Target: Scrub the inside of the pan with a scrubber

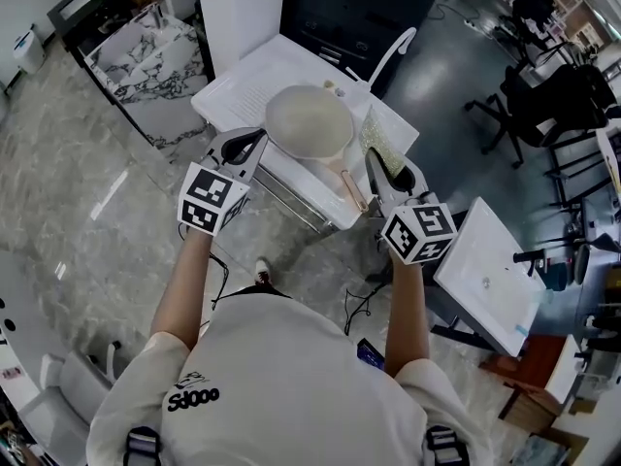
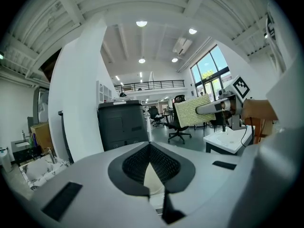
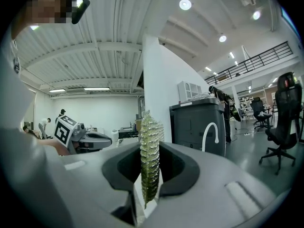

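A cream pan (image 1: pixel 309 122) sits on a white table (image 1: pixel 238 90), with its wooden handle (image 1: pixel 347 187) pointing toward me. My left gripper (image 1: pixel 254 144) is at the pan's left rim; in the left gripper view (image 2: pixel 149 146) its jaws meet at the tips with nothing clearly held. The right gripper (image 1: pixel 383 163) hovers just right of the pan, shut on a yellow-green scrubber (image 1: pixel 378 142). That scrubber stands edge-on between the jaws (image 3: pixel 149 156) and shows flat in the left gripper view (image 2: pixel 192 112). Whether the left tips touch the rim cannot be told.
A white curved bar (image 1: pixel 393 51) rises at the table's far edge, before a dark cabinet (image 1: pixel 359 8). A smaller white table (image 1: pixel 485 270) stands to my right. Office chairs (image 1: pixel 543 105) fill the far right. A marbled stand (image 1: pixel 146 56) is at far left.
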`<state>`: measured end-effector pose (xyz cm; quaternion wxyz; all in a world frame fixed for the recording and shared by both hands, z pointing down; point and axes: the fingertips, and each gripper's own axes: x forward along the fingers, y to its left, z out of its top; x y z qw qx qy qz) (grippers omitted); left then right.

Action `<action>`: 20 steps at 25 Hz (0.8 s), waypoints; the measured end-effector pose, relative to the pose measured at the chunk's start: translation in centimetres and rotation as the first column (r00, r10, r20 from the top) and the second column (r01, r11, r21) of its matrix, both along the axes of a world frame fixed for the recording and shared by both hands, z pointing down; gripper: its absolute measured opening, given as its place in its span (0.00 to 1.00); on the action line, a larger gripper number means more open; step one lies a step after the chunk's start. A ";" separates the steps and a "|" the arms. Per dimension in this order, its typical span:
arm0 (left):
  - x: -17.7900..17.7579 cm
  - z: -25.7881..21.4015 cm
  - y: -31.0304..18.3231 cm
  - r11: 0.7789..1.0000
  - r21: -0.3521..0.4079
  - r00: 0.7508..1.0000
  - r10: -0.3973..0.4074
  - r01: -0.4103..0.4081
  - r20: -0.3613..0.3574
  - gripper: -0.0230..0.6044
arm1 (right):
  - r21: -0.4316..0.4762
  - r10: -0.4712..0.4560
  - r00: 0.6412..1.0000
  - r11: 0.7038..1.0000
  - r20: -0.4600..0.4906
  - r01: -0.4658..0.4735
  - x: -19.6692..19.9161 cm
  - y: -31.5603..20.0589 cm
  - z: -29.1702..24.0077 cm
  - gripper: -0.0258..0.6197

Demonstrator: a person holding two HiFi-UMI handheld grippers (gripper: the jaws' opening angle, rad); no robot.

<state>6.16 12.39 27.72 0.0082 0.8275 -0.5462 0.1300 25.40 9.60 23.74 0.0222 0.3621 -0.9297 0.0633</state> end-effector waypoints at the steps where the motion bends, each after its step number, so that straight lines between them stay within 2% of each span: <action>1: -0.3 0.0 -0.3 1.000 -0.001 1.000 0.003 -0.003 -0.003 0.04 | -0.002 0.009 1.000 1.000 0.003 -0.009 -0.1 -0.3 0.0 0.16; 13: -2.6 0.3 -4.7 0.999 0.006 0.999 0.048 -0.048 0.002 0.04 | 0.031 0.013 0.999 0.999 -0.035 -0.012 -3.2 -3.0 0.1 0.16; 20: -3.9 1.1 -6.9 0.997 -0.022 0.997 0.075 -0.076 -0.022 0.04 | -0.021 0.057 0.997 0.998 -0.051 -0.058 -3.3 -5.9 1.1 0.16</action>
